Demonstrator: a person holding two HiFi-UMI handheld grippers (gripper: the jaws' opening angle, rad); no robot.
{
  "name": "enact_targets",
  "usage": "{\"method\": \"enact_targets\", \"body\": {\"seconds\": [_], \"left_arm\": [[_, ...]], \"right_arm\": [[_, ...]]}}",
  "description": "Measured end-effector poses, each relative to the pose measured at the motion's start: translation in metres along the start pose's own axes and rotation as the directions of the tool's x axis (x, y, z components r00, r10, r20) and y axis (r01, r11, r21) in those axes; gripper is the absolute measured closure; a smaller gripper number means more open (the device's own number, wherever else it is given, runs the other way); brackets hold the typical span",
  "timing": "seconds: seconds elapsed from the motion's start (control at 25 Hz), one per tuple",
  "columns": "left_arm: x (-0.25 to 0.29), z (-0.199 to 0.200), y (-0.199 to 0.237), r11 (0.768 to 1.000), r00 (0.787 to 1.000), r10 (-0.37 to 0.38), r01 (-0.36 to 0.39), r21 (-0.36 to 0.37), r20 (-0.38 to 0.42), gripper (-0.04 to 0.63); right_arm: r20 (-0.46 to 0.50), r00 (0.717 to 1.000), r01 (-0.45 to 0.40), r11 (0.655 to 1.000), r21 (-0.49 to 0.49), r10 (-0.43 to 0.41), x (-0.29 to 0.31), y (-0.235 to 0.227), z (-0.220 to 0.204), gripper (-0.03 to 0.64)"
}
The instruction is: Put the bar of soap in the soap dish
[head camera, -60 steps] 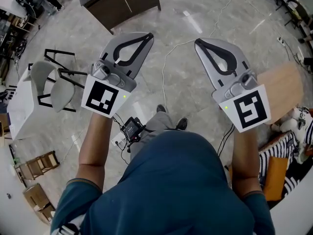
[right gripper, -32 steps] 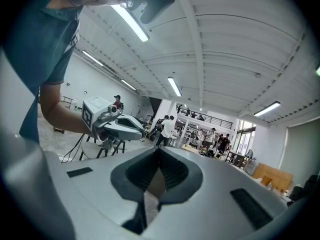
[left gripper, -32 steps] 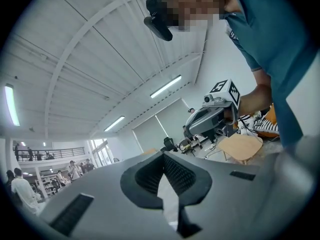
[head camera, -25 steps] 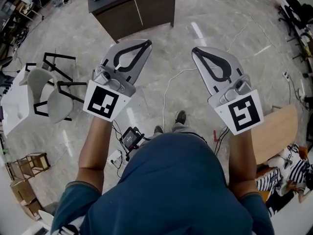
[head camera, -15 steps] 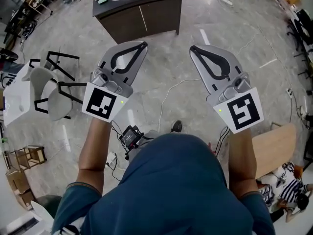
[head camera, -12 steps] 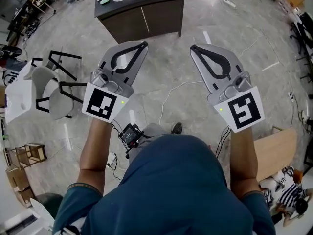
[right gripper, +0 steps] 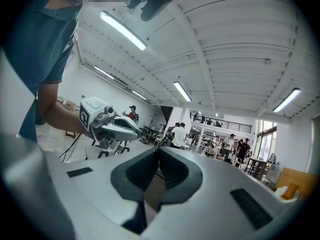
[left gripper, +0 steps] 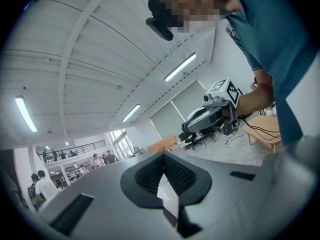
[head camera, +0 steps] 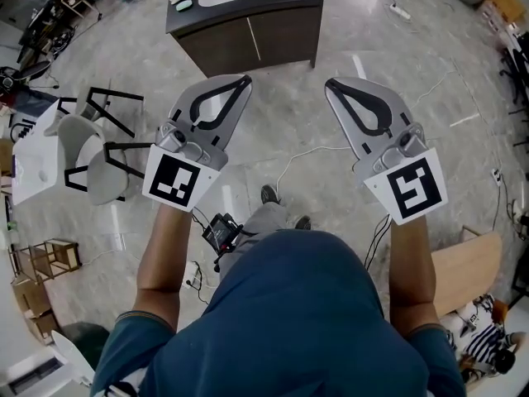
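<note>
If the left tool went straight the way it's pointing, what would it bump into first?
Probably the dark cabinet ahead. Only bare floor shows between the left tool and it. Looking from above, I can't tell whether the tool would hit its front or pass over its top.

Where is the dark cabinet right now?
Head view, top, left of centre: the dark cabinet stands on the floor beyond the left tongs, with the grey chair to its lower left.
</note>
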State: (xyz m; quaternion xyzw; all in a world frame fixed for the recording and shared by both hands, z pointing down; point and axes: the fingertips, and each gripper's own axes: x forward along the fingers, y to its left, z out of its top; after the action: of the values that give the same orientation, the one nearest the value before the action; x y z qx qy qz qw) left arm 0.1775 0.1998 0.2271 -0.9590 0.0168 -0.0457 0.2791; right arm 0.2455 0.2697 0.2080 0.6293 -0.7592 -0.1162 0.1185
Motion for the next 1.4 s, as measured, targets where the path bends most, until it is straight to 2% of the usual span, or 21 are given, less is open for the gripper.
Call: {"method": "enact_targets", "body": {"seconds": [0.76,1.08,1.4], "left_arm": [[0.028,-0.089,0.144,1.000,0.999,0.010,-0.009,-0.024,0.038,0.594],[0.055,-0.120,0.181,0.998,0.999,0.044,-0.044,-0.042,-0.005,0.594],[0.114,-0.149,0.228,0.991,0.989,0.125,-0.129,-0.045,-0.080,0.594]], "right_arm": [[-0.037,0.999,0.002,1.000,-0.023,-0.003,0.164,-0.044,-0.009,0.601],[-0.042,0.997,-0.059,0.998,-0.009,0.058,0.211,-0.078,-0.029,0.601],[0.007,0.986,-0.164,0.986,-0.005,0.164,0.265,-0.144,-0.056,0.601]]}}
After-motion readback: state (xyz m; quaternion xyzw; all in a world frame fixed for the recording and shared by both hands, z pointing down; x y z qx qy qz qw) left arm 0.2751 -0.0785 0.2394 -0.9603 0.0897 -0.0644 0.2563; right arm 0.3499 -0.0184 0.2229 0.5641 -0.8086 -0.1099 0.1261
